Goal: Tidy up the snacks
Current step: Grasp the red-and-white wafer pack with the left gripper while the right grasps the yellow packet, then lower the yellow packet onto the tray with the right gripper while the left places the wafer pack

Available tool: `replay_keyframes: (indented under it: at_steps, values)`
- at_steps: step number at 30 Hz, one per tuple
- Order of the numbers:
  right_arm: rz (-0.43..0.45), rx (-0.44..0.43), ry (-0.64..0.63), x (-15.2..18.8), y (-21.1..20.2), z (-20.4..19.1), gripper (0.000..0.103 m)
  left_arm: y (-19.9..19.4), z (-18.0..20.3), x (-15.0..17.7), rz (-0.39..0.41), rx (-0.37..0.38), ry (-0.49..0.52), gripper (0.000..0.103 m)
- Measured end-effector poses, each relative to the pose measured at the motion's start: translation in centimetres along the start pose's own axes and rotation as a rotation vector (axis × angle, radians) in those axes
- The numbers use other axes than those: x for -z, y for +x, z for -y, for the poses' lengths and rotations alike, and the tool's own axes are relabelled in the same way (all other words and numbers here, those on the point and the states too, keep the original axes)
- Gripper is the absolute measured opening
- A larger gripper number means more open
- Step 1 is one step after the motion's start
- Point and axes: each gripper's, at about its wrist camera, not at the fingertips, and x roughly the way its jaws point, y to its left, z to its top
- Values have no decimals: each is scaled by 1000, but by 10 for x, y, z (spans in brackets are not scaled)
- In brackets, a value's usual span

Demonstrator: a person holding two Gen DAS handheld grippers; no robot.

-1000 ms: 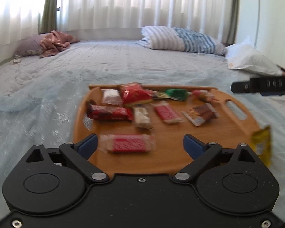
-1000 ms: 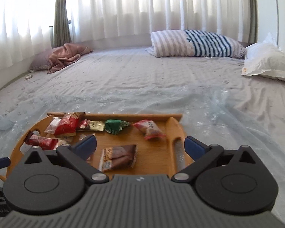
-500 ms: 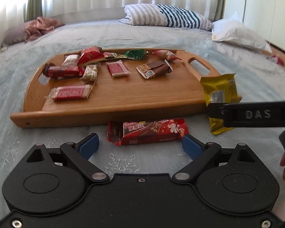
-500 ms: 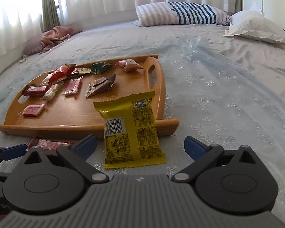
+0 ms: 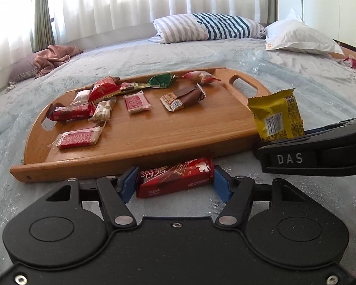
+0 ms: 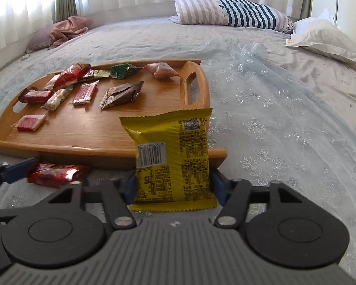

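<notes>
over on the left, the red chocolate bar (image 5: 175, 178) is lying flat on the bed (image 5: 273, 54), just in front of the near edge of the wooden tray (image 5: 140, 147), and it's bracketed end to end by the left gripper (image 5: 174, 181). the blue pads (image 5: 128, 185) are closed in right against the wrapper's ends, so it looks pinched along its length, probably so it can be lifted over the lip without folding. in the middle, the tray is already loaded with a loose scatter of wrapped snacks (image 5: 135, 101), mostly toward the back and left, so the front right area is left bare for whatever gets added. on the right, the yellow packet (image 6: 175, 161) is held upright, leaning against the tray's corner, squeezed by its lower sides in the right gripper (image 6: 174, 185). neither one has been lifted onto the tray yet, by the look of it.
</notes>
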Motion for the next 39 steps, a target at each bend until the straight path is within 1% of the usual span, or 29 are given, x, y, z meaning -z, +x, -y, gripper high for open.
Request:
replay_keyframes:
  at_steps: [3,5,7,10,11,13,15,18,20,22,24,25,26,27,28,29,30,32,34,36,37,39]
  values:
    - [18,-5,-14,-1,-6,-1,58,-4,-5,1,15,31,-14,63]
    - [45,-17,-12,-2,-17,-2,58,-14,-13,1,21,50,-49,63]
    - [80,-38,-20,-7,-34,-3,58,-35,-23,-4,61,67,-60,63]
    - [126,-52,-37,-24,-48,-5,58,-53,-31,-21,147,76,-14,63]
    - [128,-60,-39,-33,-45,-5,58,-51,-33,-29,163,76,-4,63]
    - [104,-77,-47,-50,-30,-6,58,-33,-36,-43,159,54,12,63]
    - [66,-92,-58,-63,-10,-10,59,-12,-39,-52,124,45,26,63]
    - [12,-81,-85,-76,18,-19,59,17,-42,-58,62,48,38,63]
    - [-15,-78,-94,-82,32,-24,65,28,-42,-58,35,41,50,63]
    - [-45,-78,-100,-84,43,-27,79,37,-41,-54,5,44,51,65]
    - [-37,-67,-101,-85,45,-27,92,38,-45,-53,-7,56,28,69]
    - [-18,-60,-103,-85,42,-27,92,35,-47,-52,0,64,14,71]
    - [-2,-54,-101,-85,37,-26,93,31,-50,-50,13,66,5,77]
    - [12,-49,-90,-86,32,-24,96,26,-52,-50,23,56,0,83]
    - [32,-46,-73,-86,24,-20,102,17,-54,-50,35,36,-6,86]
    - [60,-44,-58,-84,15,-18,103,8,-57,-49,51,23,-11,93]
    - [95,-46,-45,-80,3,-15,103,-7,-62,-45,76,10,-22,103]
    - [148,-47,-15,-63,-20,-11,103,-31,-74,-32,117,-10,-41,103]
    - [175,-58,1,-41,-36,-10,103,-45,-88,-18,96,-45,-65,103]
    - [198,-41,27,-20,-44,-12,103,-52,-102,-4,94,-75,-102,103]
    - [185,-25,33,-12,-45,-14,103,-53,-108,1,99,-86,-114,103]
    - [150,-22,16,-2,-39,-19,103,-44,-117,9,71,-110,-128,103]
